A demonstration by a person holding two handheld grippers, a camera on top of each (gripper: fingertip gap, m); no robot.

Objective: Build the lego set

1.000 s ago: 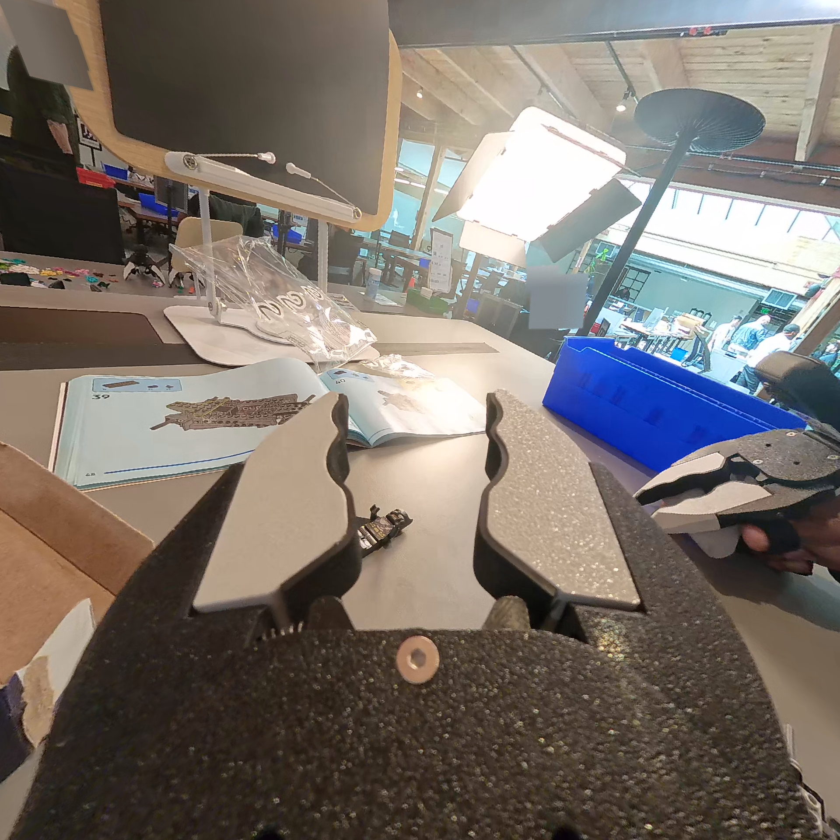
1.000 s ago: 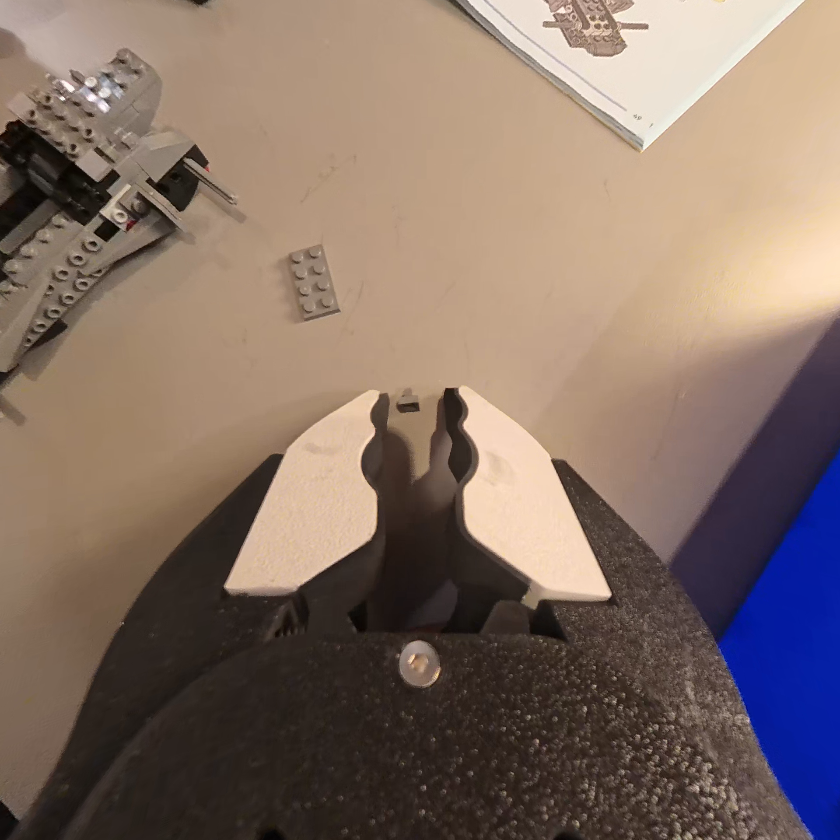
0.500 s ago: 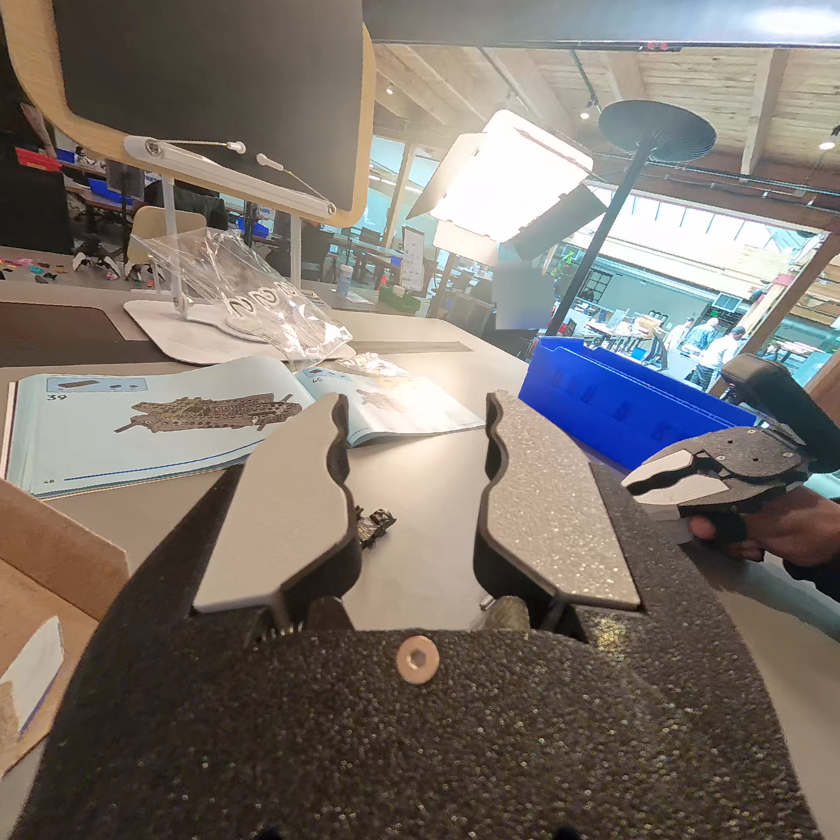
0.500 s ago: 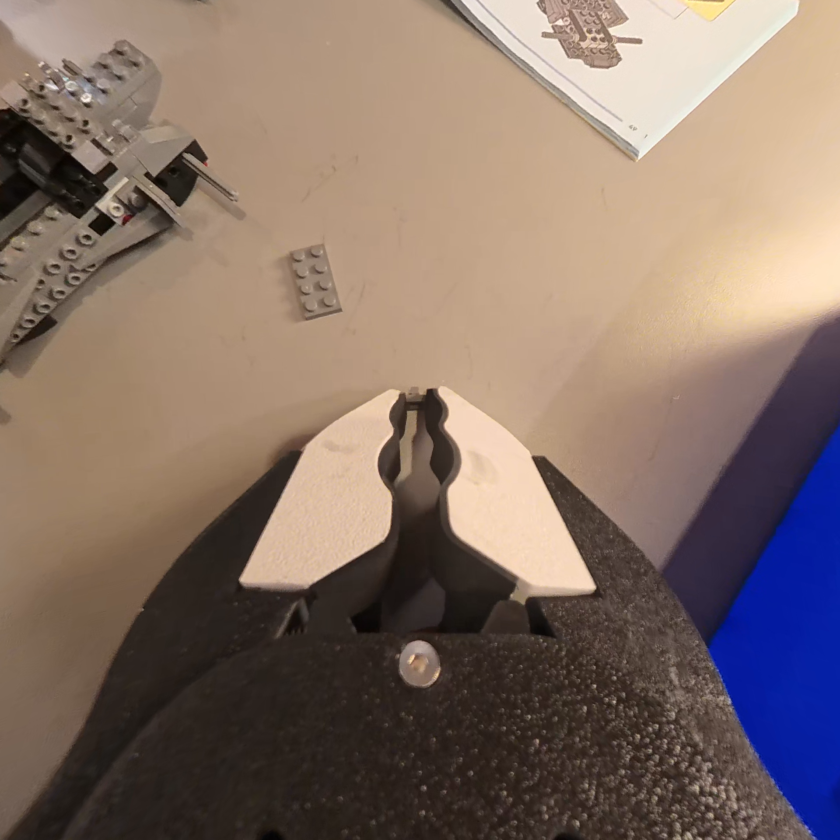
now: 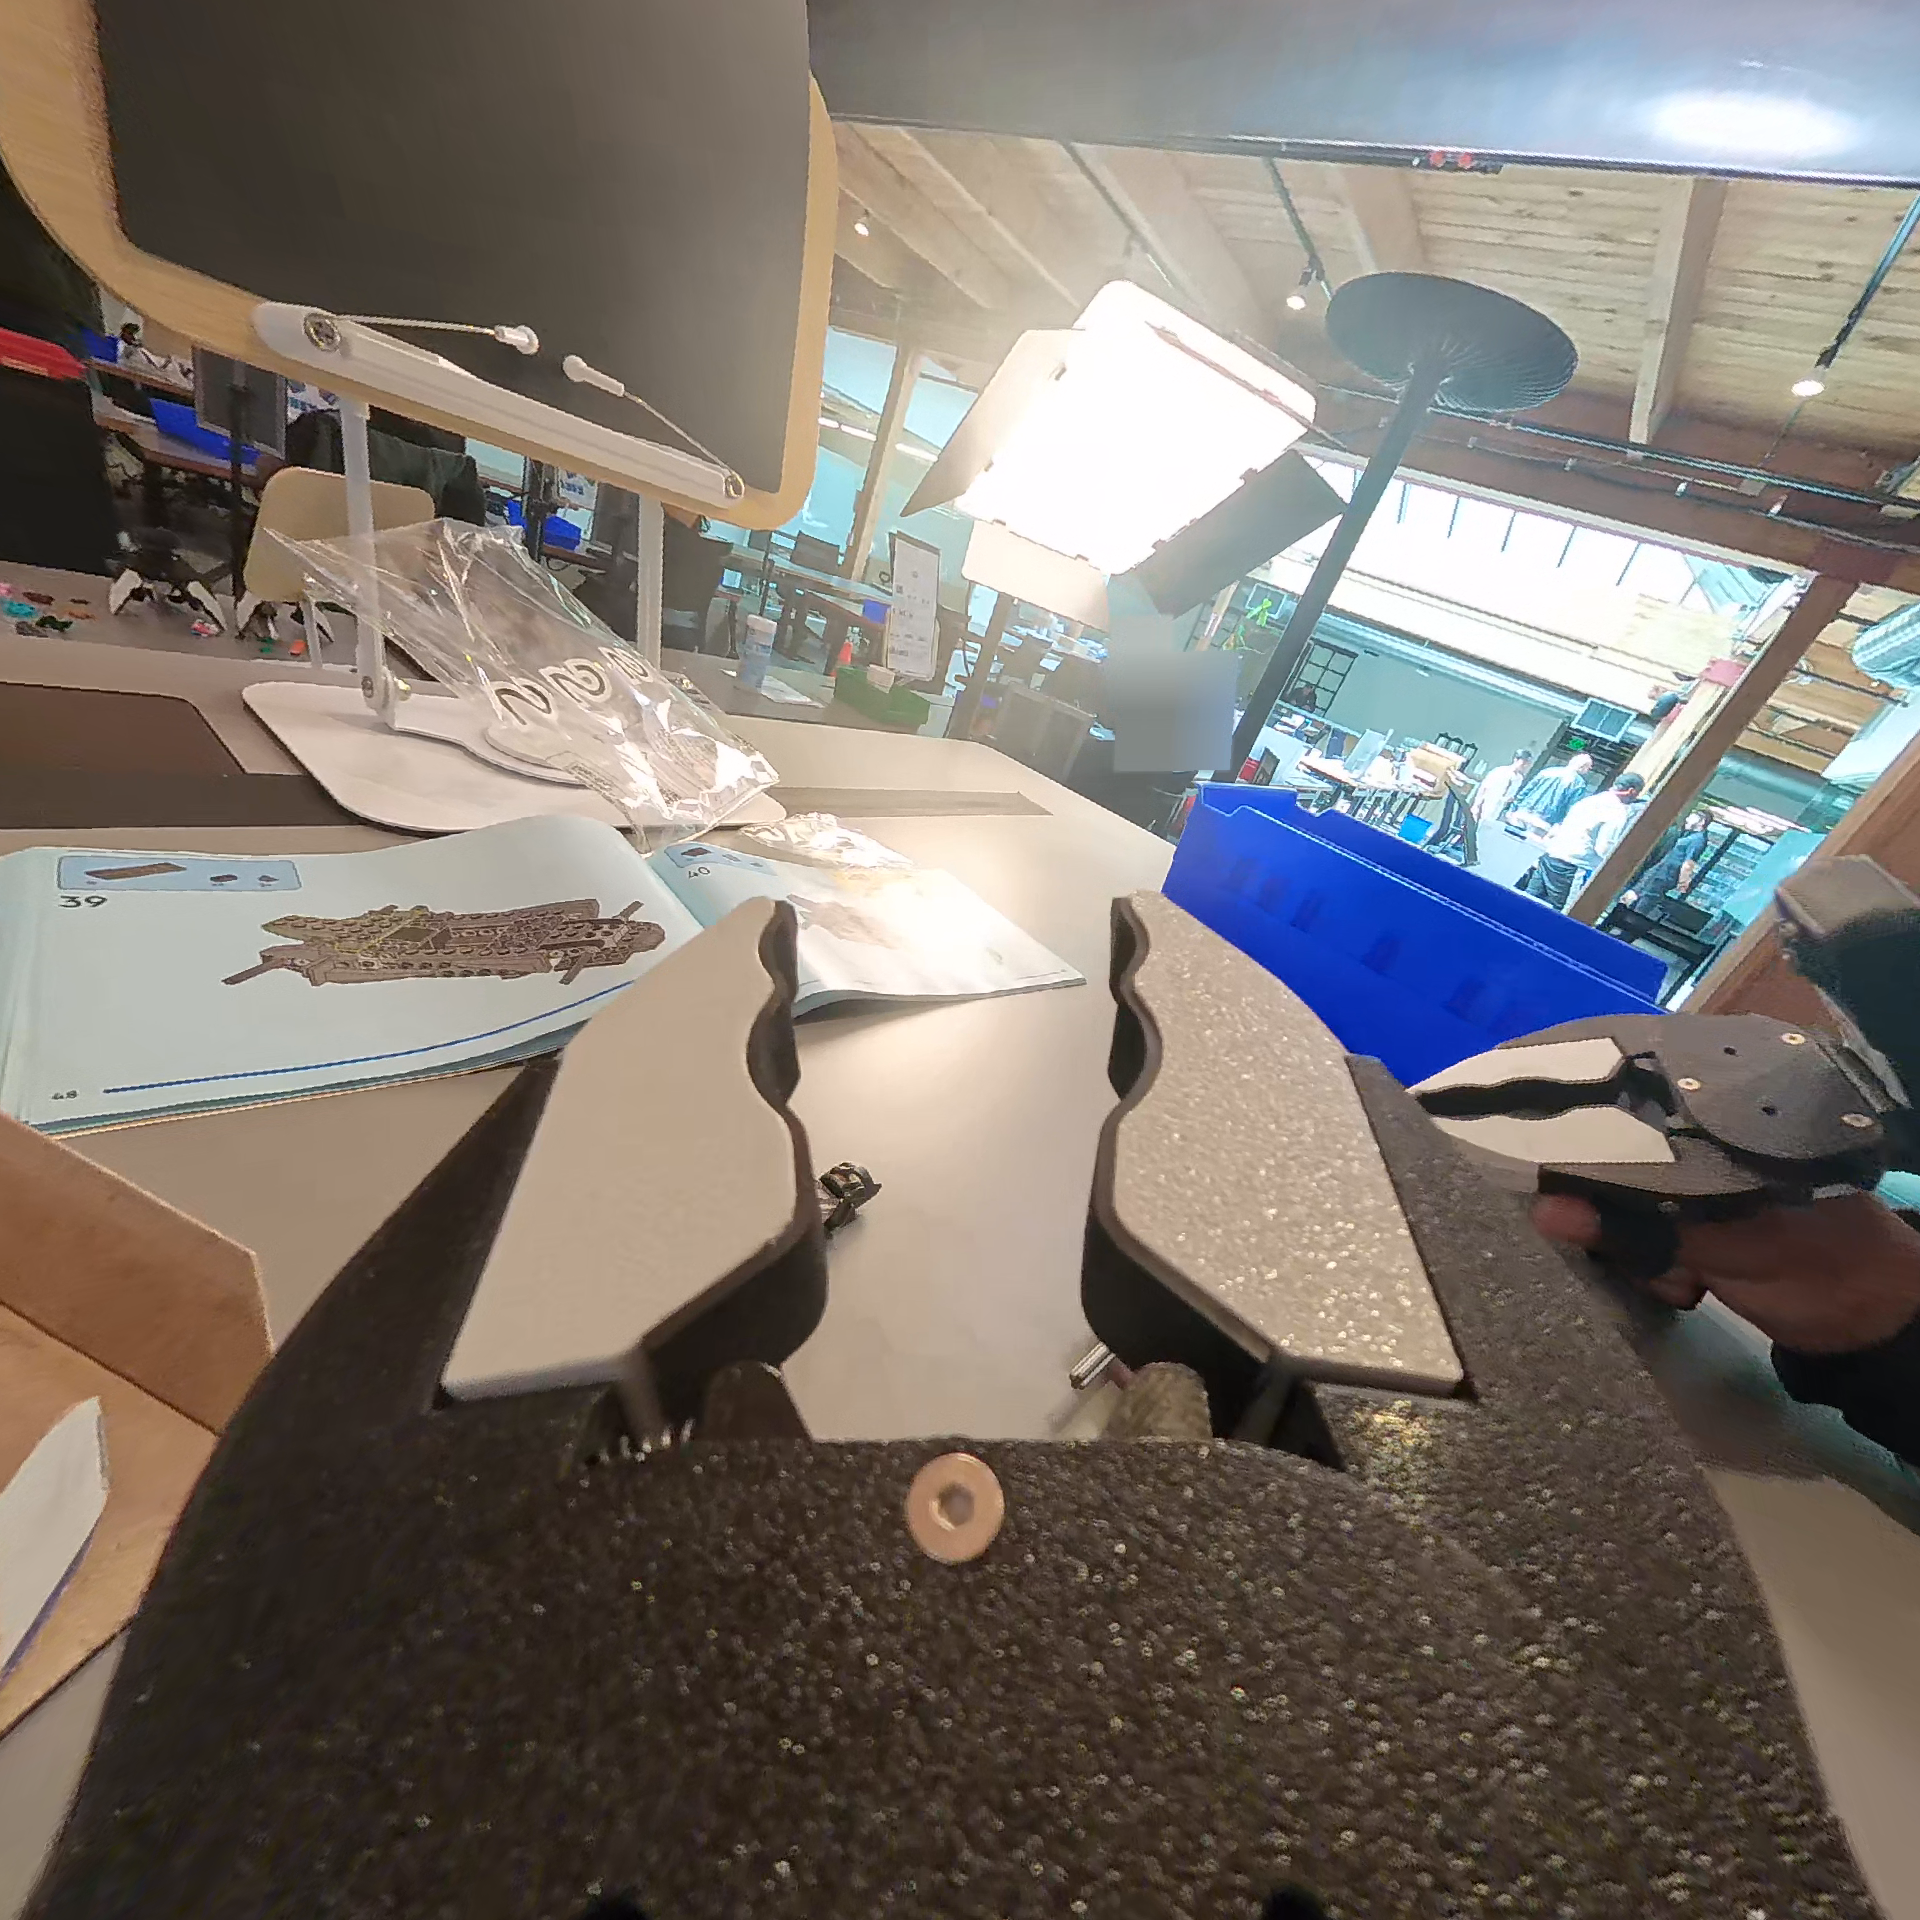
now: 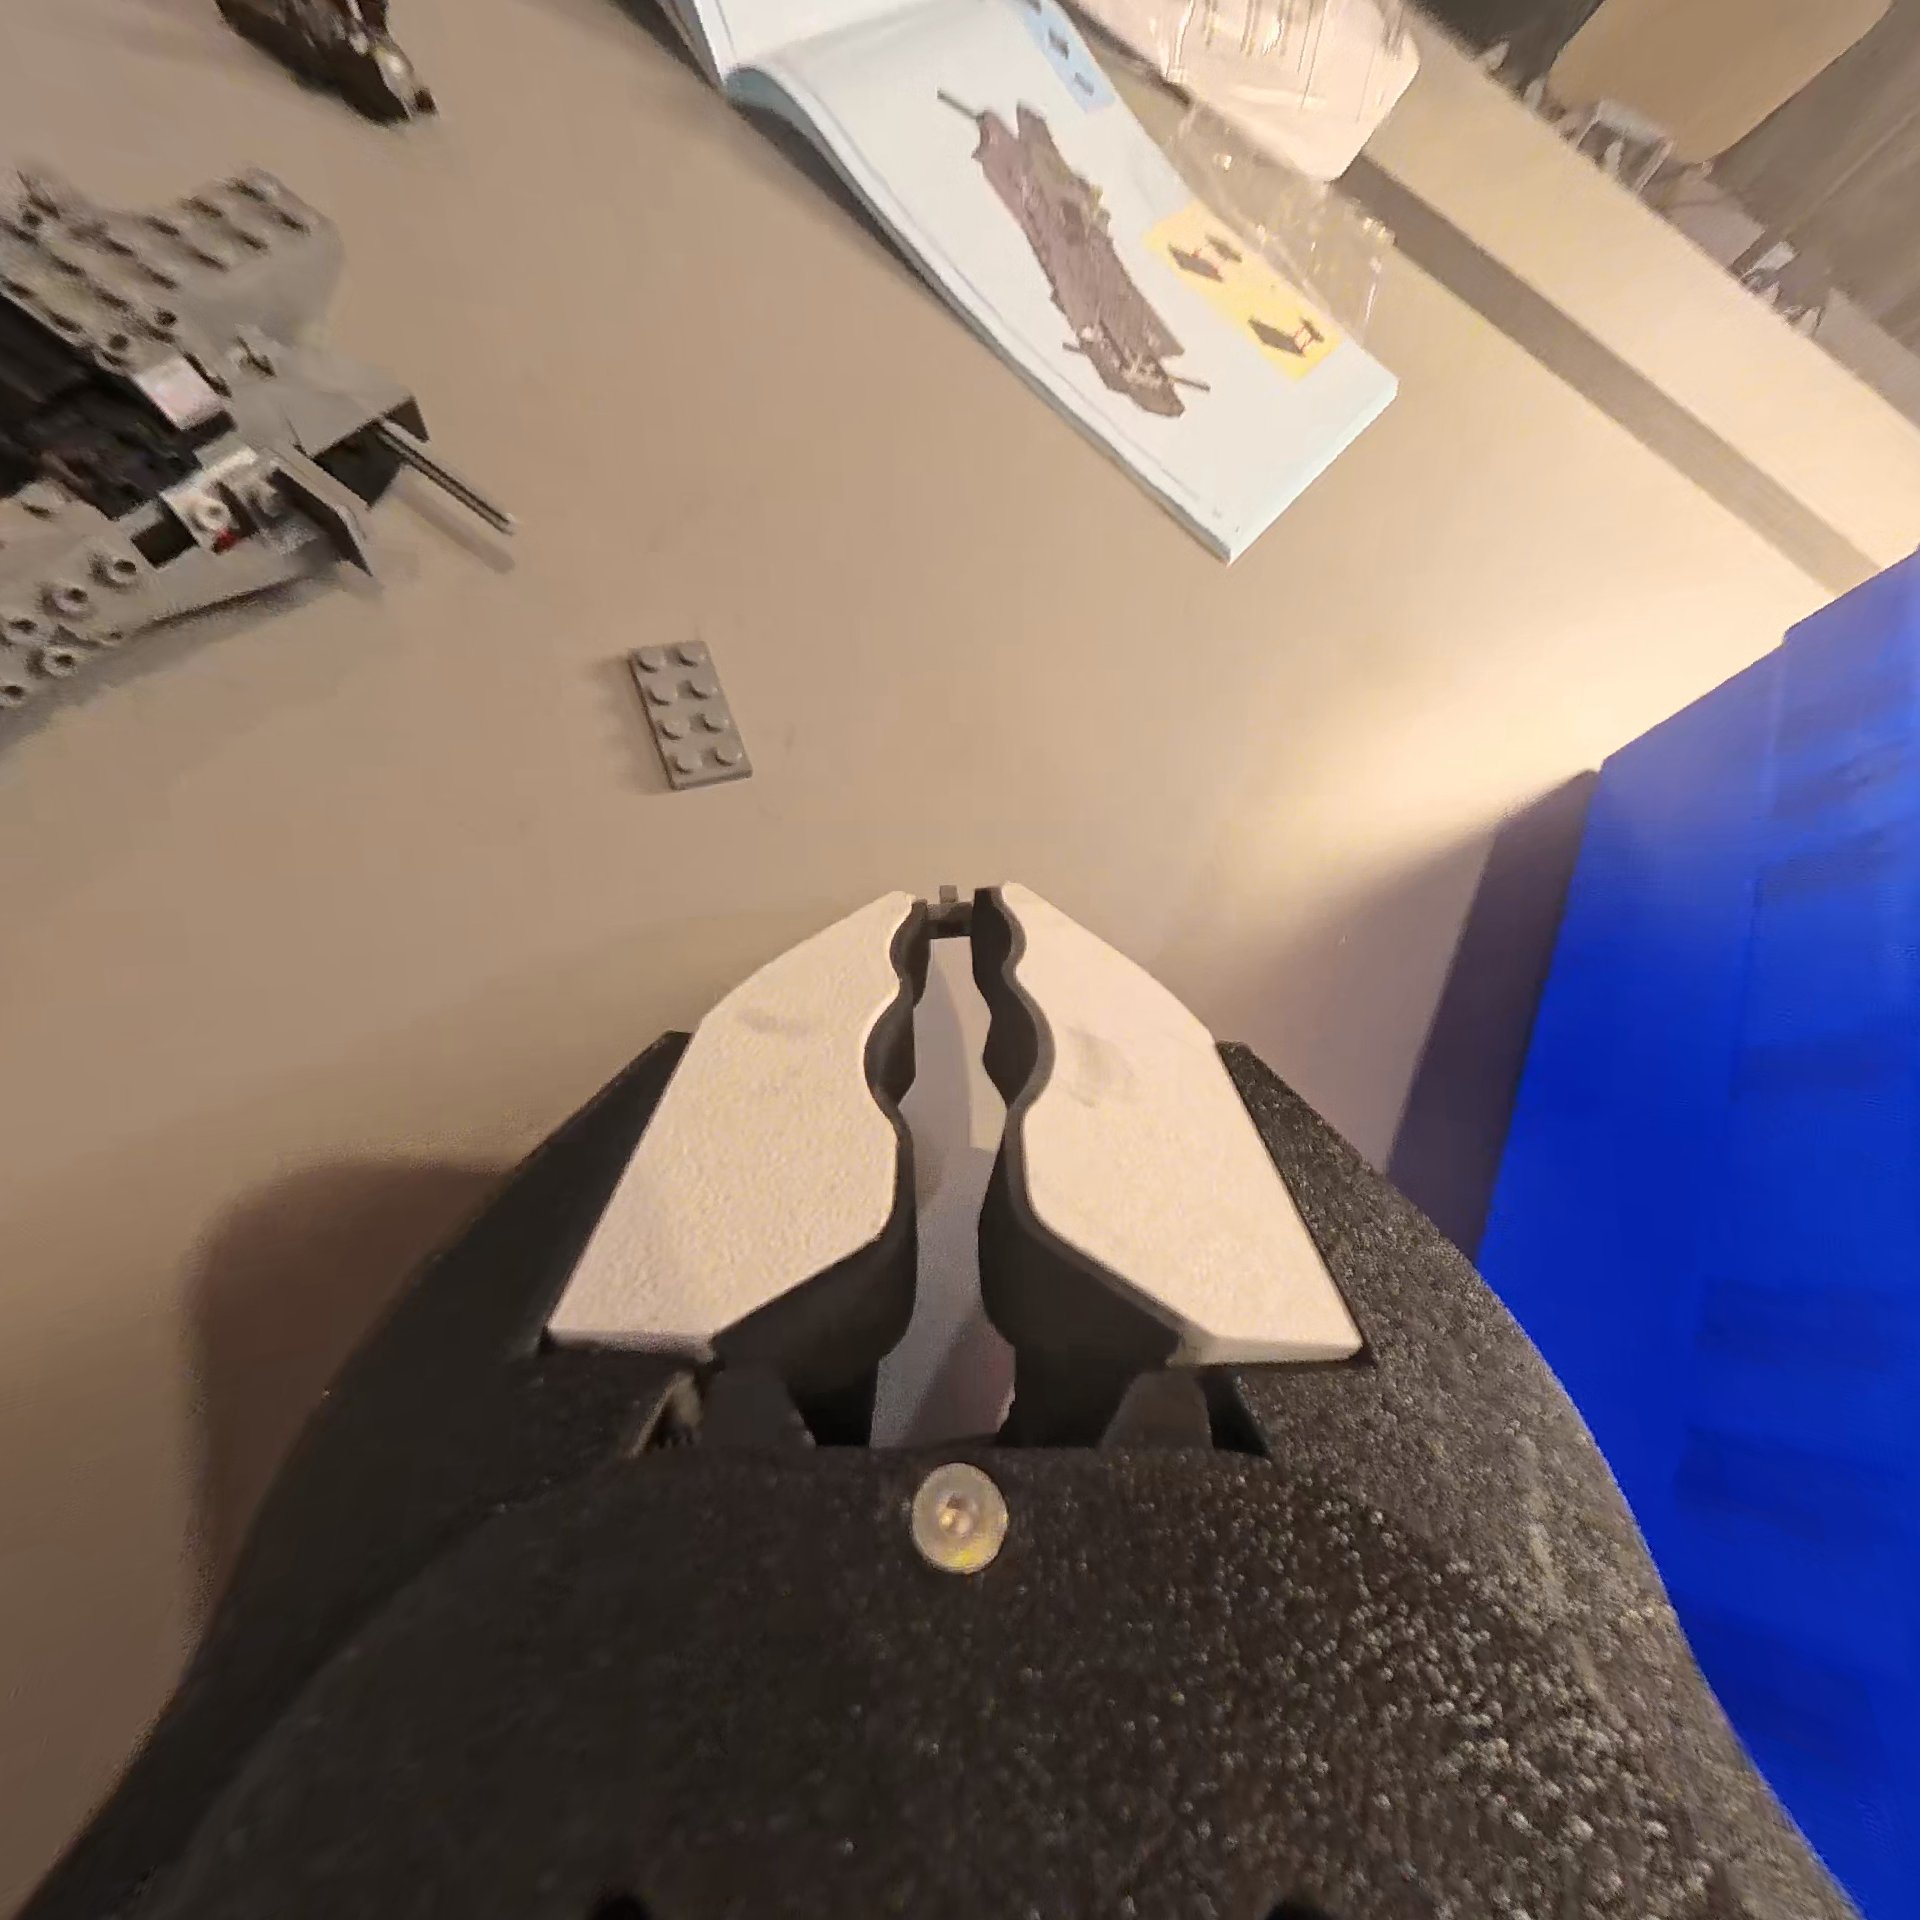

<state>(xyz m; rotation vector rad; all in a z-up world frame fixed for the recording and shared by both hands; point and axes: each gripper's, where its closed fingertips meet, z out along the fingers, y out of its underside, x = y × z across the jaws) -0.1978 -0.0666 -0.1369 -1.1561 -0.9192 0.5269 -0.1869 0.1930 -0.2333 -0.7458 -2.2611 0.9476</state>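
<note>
Two pairs of tongs work over a beige table (image 6: 935, 436) strewn with toy-brick parts. Right tongs (image 6: 954, 906) are drawn narrow, their tips pinching a tiny grey piece (image 6: 948, 896) that sticks out just past them, held clear above the table surface. Left tongs (image 5: 945, 914) stand wide with nothing between the pads (only table and a small dark brick assembly (image 5: 847, 1195) lying beyond them show in the gap).

A partly built grey and black brick model (image 6: 156, 416) lies at the left of the right wrist view, well apart from the pinched piece; a flat grey plate (image 6: 691, 715) with studs rests loose on the table between the two. An open instruction booklet (image 6: 1091, 260) lies farther back, with a crumpled clear plastic bag (image 5: 520, 665) on a white stand base (image 5: 343, 758) behind it, and a blue bin (image 5: 1403, 935) at the right edge.

As far as the views show, one small part is lifted, the plate is untouched, and the model looks unfinished.
</note>
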